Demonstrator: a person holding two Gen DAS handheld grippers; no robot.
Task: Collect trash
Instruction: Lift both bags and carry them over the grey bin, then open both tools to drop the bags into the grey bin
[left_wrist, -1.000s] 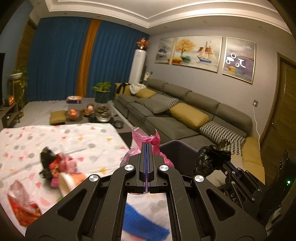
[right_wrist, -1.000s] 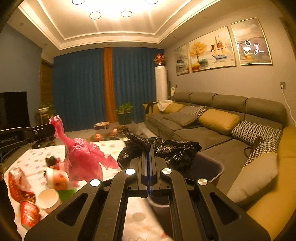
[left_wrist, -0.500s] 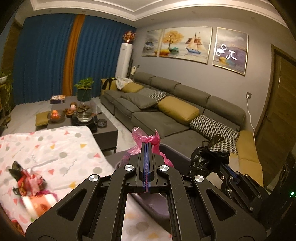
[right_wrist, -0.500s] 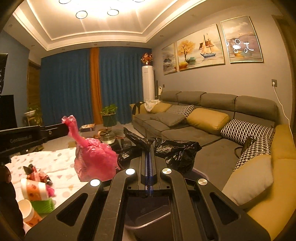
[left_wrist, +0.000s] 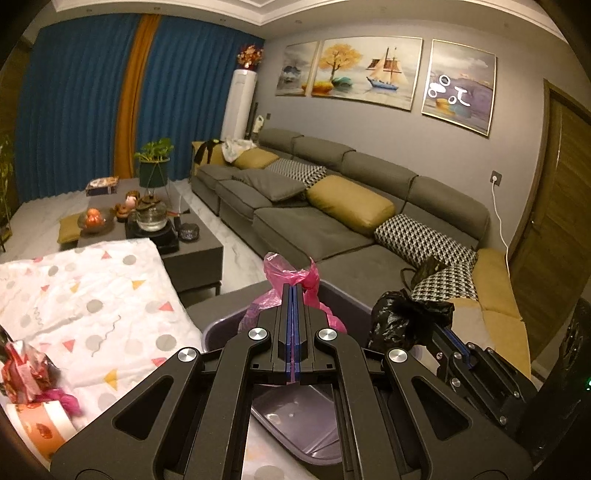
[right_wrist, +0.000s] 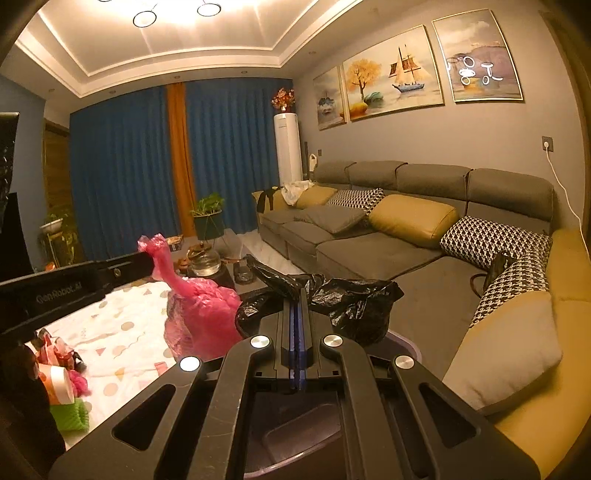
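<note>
Pink trash bag (left_wrist: 291, 275), crinkled, knotted top clamped in left claw (left_wrist: 291, 291) over purple bin (left_wrist: 221, 325); black trash bag (right_wrist: 351, 299) gripped by right claw (right_wrist: 295, 295). Only right view shows green wrapper (right_wrist: 70, 415) on table (right_wrist: 122, 332).

Left gripper (right_wrist: 146, 264) side: showing "GenRobot.AI" in pale lettering.
Painting (right_wrist: 480, 61): showing white marks, not reading as clear text.
</note>
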